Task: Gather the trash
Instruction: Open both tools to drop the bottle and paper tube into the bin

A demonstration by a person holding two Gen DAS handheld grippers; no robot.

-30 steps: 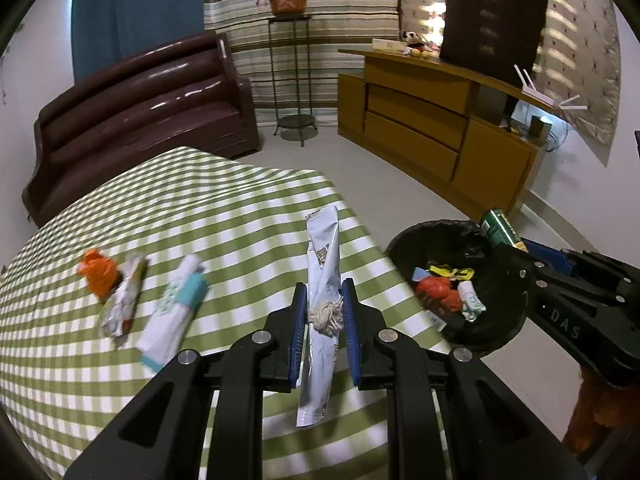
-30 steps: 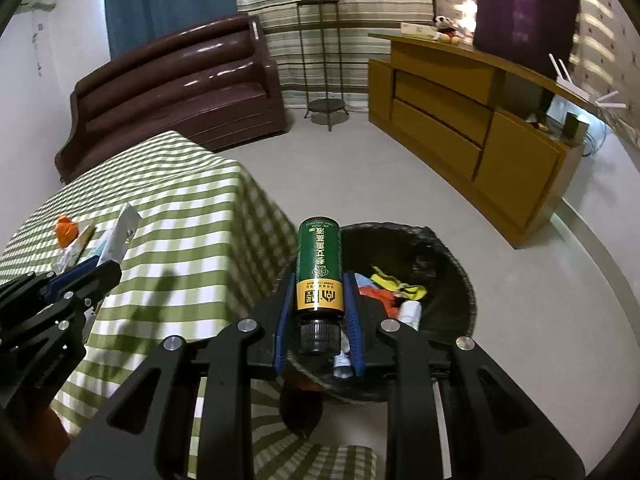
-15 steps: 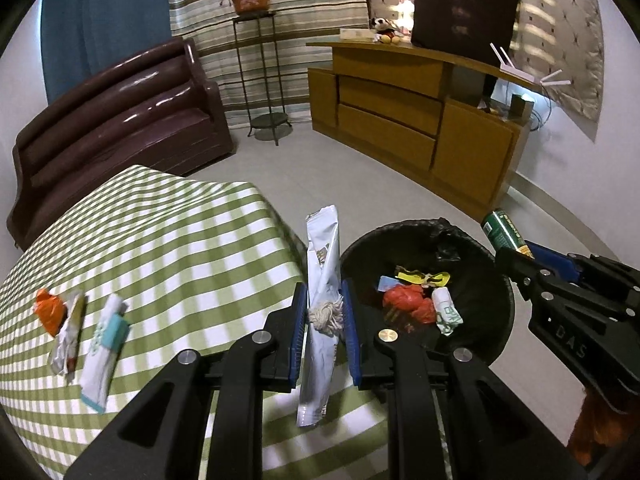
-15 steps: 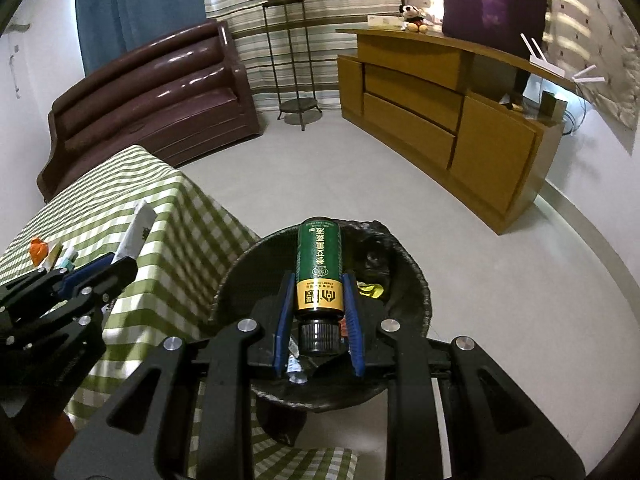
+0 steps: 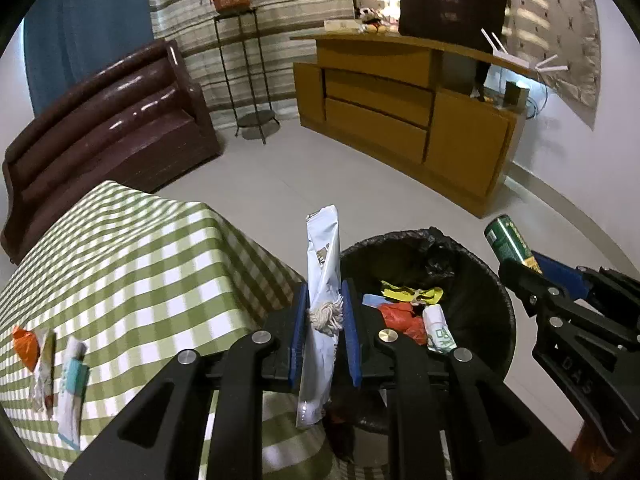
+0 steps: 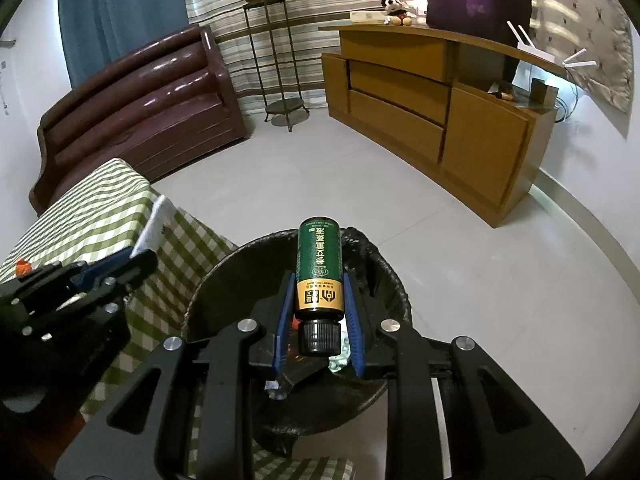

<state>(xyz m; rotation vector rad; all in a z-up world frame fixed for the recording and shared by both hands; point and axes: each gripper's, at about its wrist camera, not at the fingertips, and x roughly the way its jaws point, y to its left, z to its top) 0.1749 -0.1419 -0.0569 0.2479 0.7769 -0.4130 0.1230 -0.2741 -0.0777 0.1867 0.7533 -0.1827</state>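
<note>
Both grippers carrying trash at the bin

The left gripper (image 5: 325,316) is clamping a white wrapper (image 5: 322,280) beside the black bin (image 5: 496,304); the right gripper (image 6: 319,304) is pinching a green bottle (image 6: 319,270) above it.

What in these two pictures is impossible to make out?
- Bin contents, right wrist view: mostly hidden behind the bottle and right gripper.
- Wrapper print, left wrist view: too small to read; the left gripper covers its middle.
- Bottle cap, left wrist view: hidden inside the right gripper.
- Litter on the table, left wrist view: too small at the edge to identify.
</note>
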